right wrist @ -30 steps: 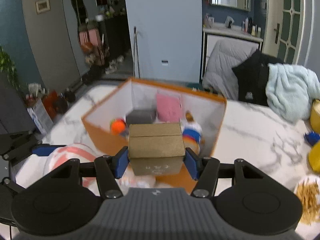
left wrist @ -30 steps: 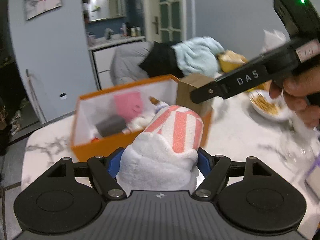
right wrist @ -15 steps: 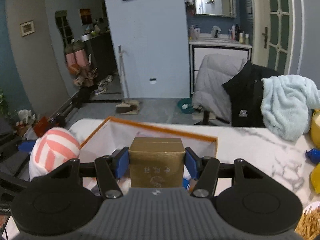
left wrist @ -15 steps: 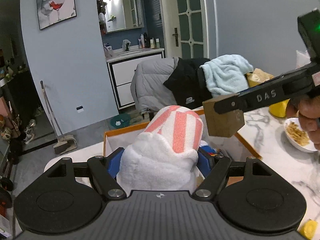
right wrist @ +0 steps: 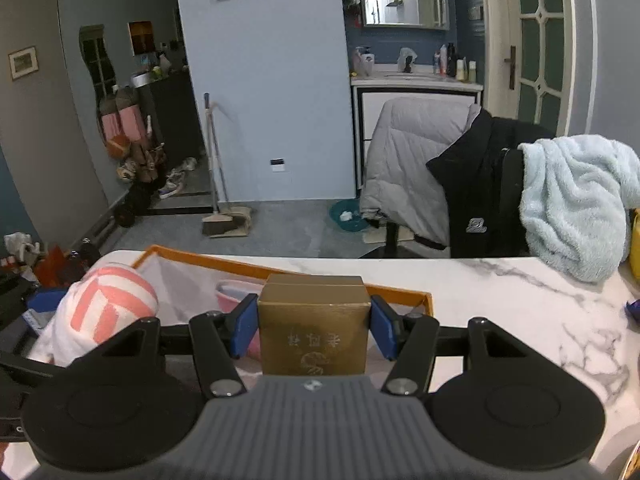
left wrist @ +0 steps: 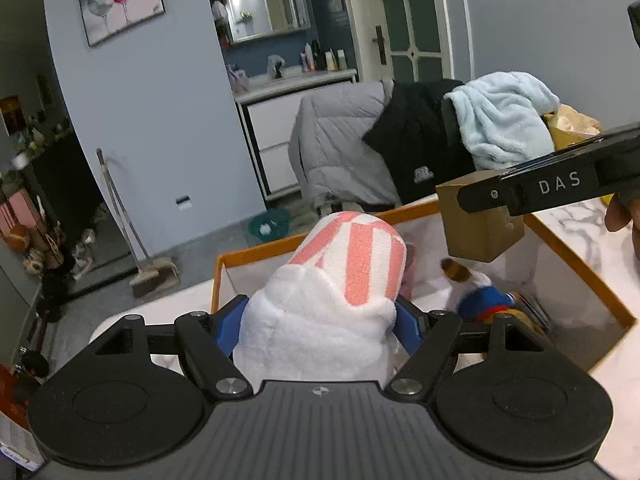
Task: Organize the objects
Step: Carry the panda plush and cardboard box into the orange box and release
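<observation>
left tool (left wrist: 320,316) clamped on striped plush (left wrist: 348,264), right tool (right wrist: 313,324) clamped on gold box (right wrist: 313,320); both held above orange bin (left wrist: 576,264). step: drop-off. next: lower into bin, release.

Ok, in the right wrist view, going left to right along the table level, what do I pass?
Striped plush toy → orange box rim behind it → gold box in the right gripper → bare marble table → light blue blanket.

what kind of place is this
Most likely a lived-in home: a marble-look table, a chair draped with jackets and a blue towel, and a washbasin vanity with toiletries under a mirror.
</observation>
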The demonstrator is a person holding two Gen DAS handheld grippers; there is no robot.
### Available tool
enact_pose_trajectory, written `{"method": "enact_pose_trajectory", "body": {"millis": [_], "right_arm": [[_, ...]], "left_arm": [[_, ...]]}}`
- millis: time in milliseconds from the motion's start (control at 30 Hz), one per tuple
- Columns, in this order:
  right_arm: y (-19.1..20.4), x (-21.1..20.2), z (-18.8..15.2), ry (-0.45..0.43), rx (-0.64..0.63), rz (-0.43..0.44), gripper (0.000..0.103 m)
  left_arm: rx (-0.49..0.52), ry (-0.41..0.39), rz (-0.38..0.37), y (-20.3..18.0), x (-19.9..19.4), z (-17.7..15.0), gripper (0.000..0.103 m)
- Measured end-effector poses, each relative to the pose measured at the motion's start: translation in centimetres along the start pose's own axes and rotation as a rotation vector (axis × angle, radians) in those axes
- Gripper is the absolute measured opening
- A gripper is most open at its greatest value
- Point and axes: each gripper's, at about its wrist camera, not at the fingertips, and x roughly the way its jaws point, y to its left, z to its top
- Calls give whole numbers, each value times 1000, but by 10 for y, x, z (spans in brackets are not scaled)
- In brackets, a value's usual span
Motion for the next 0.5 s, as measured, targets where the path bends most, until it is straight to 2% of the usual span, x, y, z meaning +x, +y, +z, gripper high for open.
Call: {"method": "enact_pose_trajectory", "body": {"millis": [100,167,200,300,367,500], "right_arm": [[-2,8,0,-15,-6,-4,60],[-3,13,0,-20,-12,0,60],[-2,16,0,-15,-21,10,60],[0,28,-2,18,-60,25,60],[2,35,-5,38,-77,16,60],[4,46,-12,61,-123,51,61]], "left_arm": [[-39,-110,15,6,-5,3,86],[-56,-141,19,8,-5,6,86],[-50,-129,24,7,-2,7,86],[-12,11,18,3,21,8,84],[13,73,32,-1,30,2,83],[49,97,48,-8,32,-8,92]]}}
